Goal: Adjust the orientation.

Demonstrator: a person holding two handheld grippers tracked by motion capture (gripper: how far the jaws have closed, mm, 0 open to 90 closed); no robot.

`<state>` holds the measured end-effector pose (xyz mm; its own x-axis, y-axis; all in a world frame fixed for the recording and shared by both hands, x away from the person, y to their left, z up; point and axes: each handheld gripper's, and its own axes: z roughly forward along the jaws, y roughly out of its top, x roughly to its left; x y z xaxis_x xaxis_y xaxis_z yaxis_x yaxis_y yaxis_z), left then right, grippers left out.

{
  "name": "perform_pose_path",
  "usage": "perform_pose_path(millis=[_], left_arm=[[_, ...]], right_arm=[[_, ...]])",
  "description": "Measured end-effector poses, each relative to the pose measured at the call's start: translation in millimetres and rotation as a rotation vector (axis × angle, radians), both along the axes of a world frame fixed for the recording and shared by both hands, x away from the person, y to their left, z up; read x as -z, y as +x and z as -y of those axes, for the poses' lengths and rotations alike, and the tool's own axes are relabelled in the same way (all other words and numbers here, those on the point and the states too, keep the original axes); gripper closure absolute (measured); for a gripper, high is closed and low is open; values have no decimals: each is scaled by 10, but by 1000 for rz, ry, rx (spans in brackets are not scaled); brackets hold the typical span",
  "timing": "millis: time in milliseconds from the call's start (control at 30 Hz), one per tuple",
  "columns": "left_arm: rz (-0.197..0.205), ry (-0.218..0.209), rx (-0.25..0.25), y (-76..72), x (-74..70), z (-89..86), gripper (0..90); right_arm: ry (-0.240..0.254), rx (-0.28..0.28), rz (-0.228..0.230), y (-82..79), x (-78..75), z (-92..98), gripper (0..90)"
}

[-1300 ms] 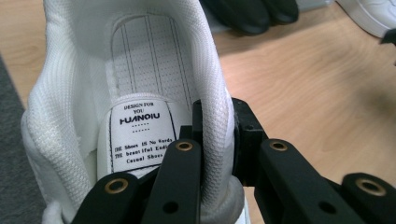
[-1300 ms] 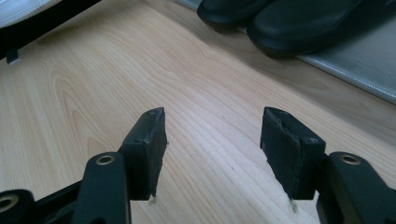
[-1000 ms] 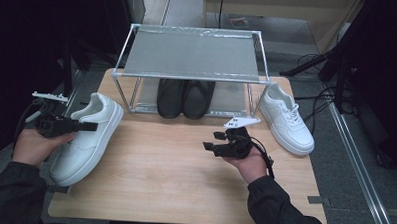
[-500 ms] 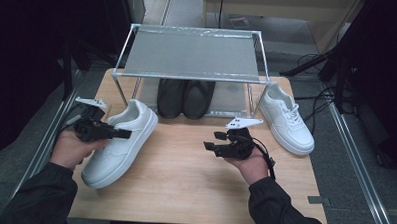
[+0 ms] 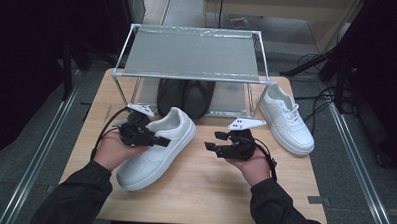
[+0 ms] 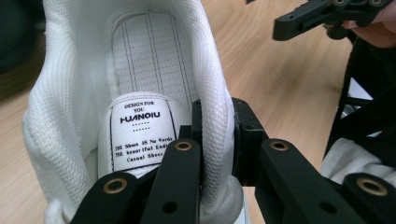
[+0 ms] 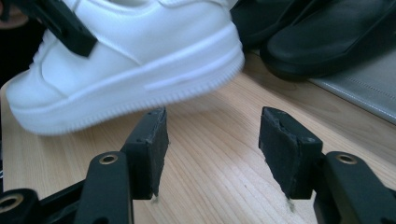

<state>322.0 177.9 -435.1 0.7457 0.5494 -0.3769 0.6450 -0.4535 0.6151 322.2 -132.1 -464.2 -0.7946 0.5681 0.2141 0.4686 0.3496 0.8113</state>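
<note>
Here, the fingers of the left gripper (image 6: 219, 140) pinch the padded heel collar of a white sneaker (image 5: 157, 148), one finger (image 6: 187, 158) inside over the printed insole label and the other outside against the mesh wall, as the left gripper view shows. From the high view, that sneaker sits on the wooden counter (image 5: 203, 197) just in front of the metal rack (image 5: 191, 54), toe pointing toward the person and heel nearest the rack's left leg. The right gripper (image 5: 220, 147) hangs beside the sneaker on its far side from the left hand, its fingers (image 7: 149, 149) spread with nothing between them, bare wood showing in the gap. Under the rack lies a pair of black slippers (image 5: 184, 94); a second white sneaker (image 5: 286, 117) rests at the rack's right leg, well apart from the first. The held shoe looks light, with a stiff rubber sole and a soft, yielding upper, so the collar grip is likely to bend and let the toe droop or swing if lifted by the heel alone. A firmer hold would seem to be the sidewall near the midfoot or the sole edge, where the smooth leather-like skin could still slip under narrow pads.
</note>
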Motion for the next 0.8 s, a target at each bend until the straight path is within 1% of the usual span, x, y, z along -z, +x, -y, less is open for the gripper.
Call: perform_pose_path(millis=[167,233,300,333,433,633,767,800], left_arm=[[12,9,50,-22,121,320,823],[14,9,80,-28,185,452,822],[14,25,100,-21,223,546,821],[12,32,104,-17,237,574,820],[-3,30,106,12,298,633,819],[-18,28,104,73,352,679,811],[-23,42,118,86,392,736,797],[-30,42,122,87,402,749,793]], right_arm=[[7,10,0,-32,-2,11,433],[0,12,2,-46,7,22,433],[-4,16,1,-62,11,36,433],[-5,22,3,-73,11,50,432],[-3,37,0,-98,11,86,431],[-12,57,-6,-142,37,138,431],[-18,65,-11,-170,57,153,431],[-20,65,-11,-174,60,159,431]])
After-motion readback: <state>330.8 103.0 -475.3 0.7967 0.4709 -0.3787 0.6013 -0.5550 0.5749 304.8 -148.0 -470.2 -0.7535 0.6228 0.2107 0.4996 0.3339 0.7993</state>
